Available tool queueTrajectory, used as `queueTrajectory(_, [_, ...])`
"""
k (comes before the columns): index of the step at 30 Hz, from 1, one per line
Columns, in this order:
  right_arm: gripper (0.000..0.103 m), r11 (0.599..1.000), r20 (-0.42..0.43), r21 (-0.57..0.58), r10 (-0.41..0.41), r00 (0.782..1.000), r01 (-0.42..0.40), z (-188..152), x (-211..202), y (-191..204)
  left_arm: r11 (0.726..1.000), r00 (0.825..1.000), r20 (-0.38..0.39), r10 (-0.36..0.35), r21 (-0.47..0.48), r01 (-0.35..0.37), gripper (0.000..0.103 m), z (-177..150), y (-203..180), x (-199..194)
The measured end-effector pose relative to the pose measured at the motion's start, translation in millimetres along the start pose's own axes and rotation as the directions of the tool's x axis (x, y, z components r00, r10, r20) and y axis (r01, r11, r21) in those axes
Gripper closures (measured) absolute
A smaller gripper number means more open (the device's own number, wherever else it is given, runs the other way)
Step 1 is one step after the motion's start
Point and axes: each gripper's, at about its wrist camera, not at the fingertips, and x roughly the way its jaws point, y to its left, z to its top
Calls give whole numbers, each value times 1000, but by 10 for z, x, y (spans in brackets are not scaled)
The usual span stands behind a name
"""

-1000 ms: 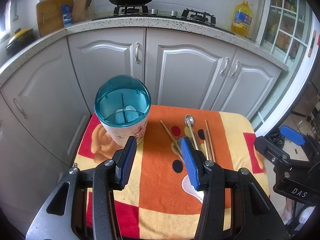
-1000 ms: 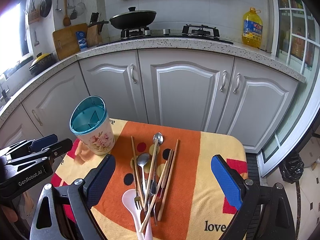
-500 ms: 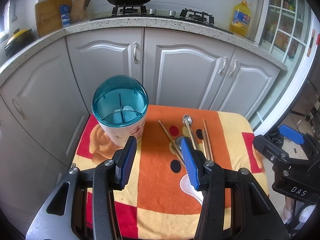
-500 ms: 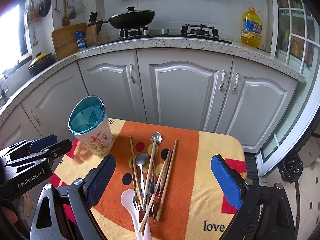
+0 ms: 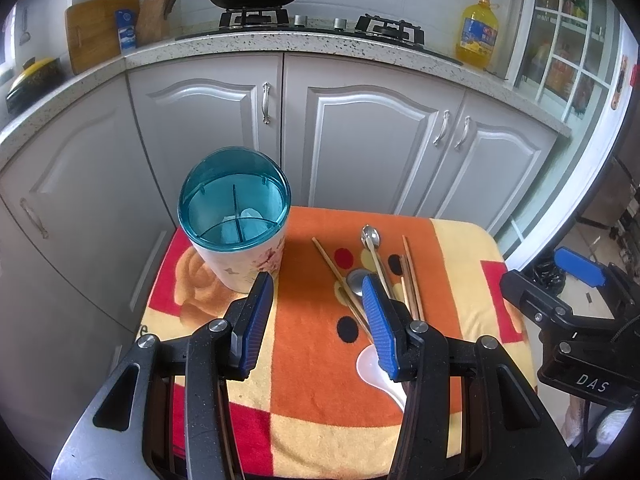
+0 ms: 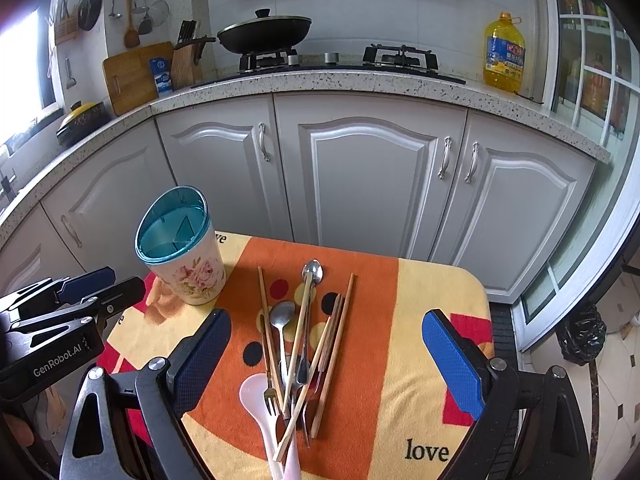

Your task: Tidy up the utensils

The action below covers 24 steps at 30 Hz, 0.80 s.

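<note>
Lidded pan (image 6: 264, 32) (stovetop), probably oil bottle (image 6: 504, 54).

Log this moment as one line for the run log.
phase: pre-grasp | left gripper: open, empty | right gripper: open, above utensil pile | holder: upright, no utensils visible | cloth

- In the left wrist view, the left gripper's (image 5: 316, 308) right finger (image 5: 378, 324) covers the lower ends of the chopsticks (image 5: 410, 276) and most of the white spoon (image 5: 374, 364).
- The holder's (image 6: 182, 248) floor is hard to read through the teal divider (something pale lies inside, unclear what).
- In the right wrist view, the white spoon's (image 6: 260, 404) handle runs off the bottom edge.
- The fork (image 6: 271, 394) and the metal handles beneath the crossed chopsticks (image 6: 320, 352) overlap too tightly to count.
- The oil bottle's (image 6: 504, 54) label is too small to read.
</note>
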Motion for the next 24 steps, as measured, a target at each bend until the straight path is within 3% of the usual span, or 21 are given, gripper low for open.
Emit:
queueTrajectory(10, [7, 1000, -25, -6, 3, 1000, -3, -20, 84, -9, 1000, 1000, -21, -13, 2, 13, 57, -25, 0, 63])
queueTrajectory(18, [7, 999, -70, -15, 45, 997, -46, -132, 261, -97, 998, 994, -85, -70, -1, 70, 57, -126, 97, 192])
queueTrajectory(21, [7, 996, -116, -33, 74, 991, -78, -238, 413, -140, 994, 986, -128, -104, 12, 106, 57, -213, 104, 286])
queueTrajectory(24, [9, 996, -152, -52, 71, 986, -79, -342, 574, -177, 989, 968, -207, -143, 16, 149, 57, -342, 96, 479])
